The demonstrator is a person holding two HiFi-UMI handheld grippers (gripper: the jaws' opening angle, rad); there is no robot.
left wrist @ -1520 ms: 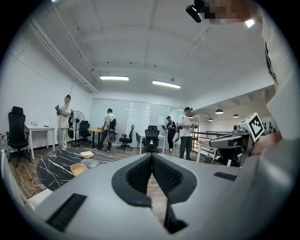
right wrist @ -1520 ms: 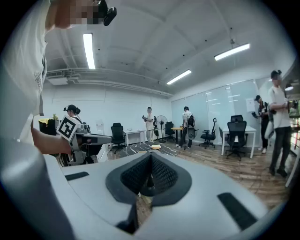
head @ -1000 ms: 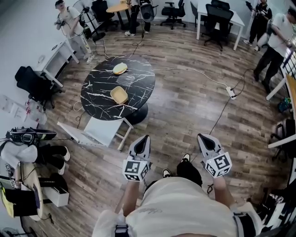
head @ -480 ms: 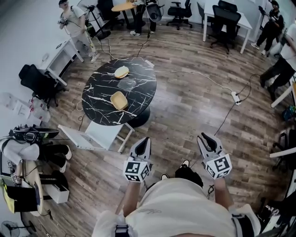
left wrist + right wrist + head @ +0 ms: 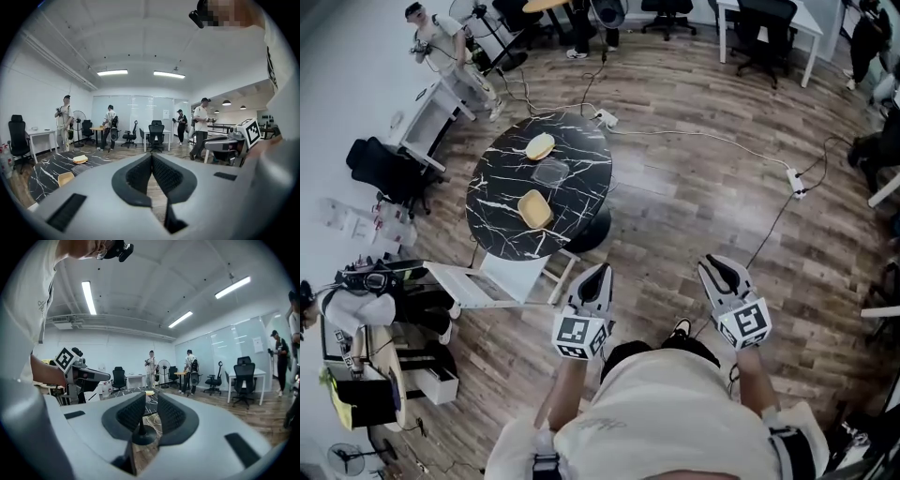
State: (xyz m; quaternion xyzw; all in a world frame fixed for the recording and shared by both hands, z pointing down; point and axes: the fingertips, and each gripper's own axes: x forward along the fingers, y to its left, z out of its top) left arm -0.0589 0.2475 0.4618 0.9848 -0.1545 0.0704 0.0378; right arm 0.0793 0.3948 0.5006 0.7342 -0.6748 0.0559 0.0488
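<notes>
Jaws of the left gripper remain pressed together, empty. Those of the right gripper have parted slightly since a moment ago, nothing between them. Yellow bowl lies on the black table, well apart, ahead-left of both.

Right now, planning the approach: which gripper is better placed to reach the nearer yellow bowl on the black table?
Probably left. The left gripper is closer to the black table and its nearer yellow bowl than the right gripper; both are well short.
</notes>
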